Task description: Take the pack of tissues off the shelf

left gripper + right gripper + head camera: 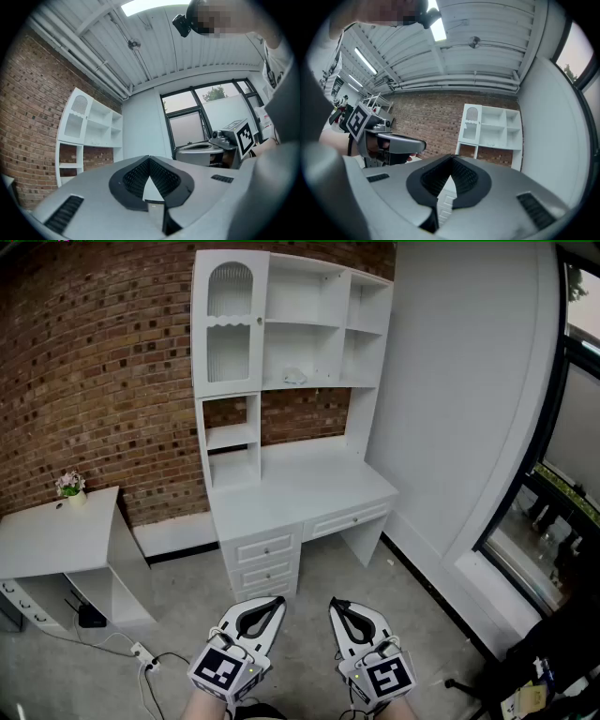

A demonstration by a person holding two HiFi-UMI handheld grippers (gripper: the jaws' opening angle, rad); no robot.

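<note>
The pack of tissues (pixel 293 376) is a small pale bundle lying on the middle shelf of the white desk hutch (pixel 309 324), far ahead against the brick wall. My left gripper (pixel 273 601) and right gripper (pixel 337 603) are held low and side by side at the near edge, well short of the desk, both pointing toward it. Each is shut with nothing between its jaws. In the left gripper view the jaws (pixel 150 159) meet at the tip, with the hutch (pixel 89 126) off to the left. The right gripper view has its jaws (pixel 452 158) closed below the hutch (pixel 492 129).
The white desk (pixel 309 488) has drawers (pixel 265 549) facing me. A small white side table (pixel 56 535) with a flower pot (pixel 70 486) stands at the left, with a power strip and cables (pixel 142 652) on the floor. A white wall and dark-framed window (pixel 553 493) run along the right.
</note>
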